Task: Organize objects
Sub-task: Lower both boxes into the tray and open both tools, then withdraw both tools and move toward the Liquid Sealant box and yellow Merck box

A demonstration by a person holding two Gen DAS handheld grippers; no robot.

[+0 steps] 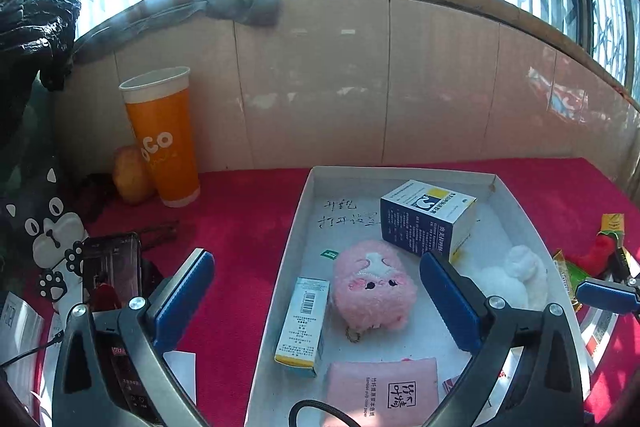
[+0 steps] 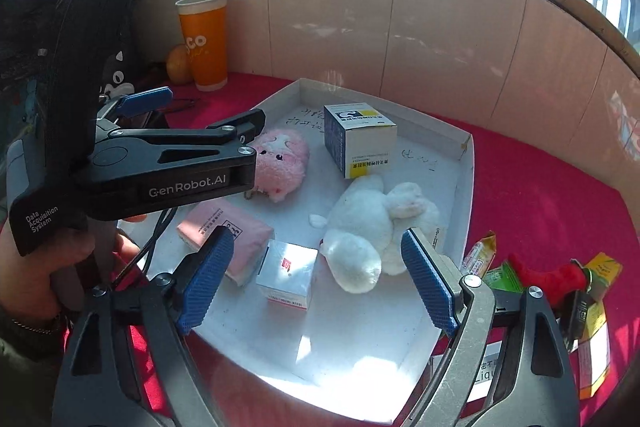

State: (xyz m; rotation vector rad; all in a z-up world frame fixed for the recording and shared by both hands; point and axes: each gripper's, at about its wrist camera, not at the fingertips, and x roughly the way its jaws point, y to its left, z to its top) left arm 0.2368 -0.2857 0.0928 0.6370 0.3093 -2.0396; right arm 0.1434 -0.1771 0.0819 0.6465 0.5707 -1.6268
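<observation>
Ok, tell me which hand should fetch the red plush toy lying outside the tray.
Right. The red plush toy lies just beyond the right gripper, whose jaws are open. The left gripper hangs over the tray, farther away.

Left gripper gaping empty, right gripper spread, apparently empty
</observation>
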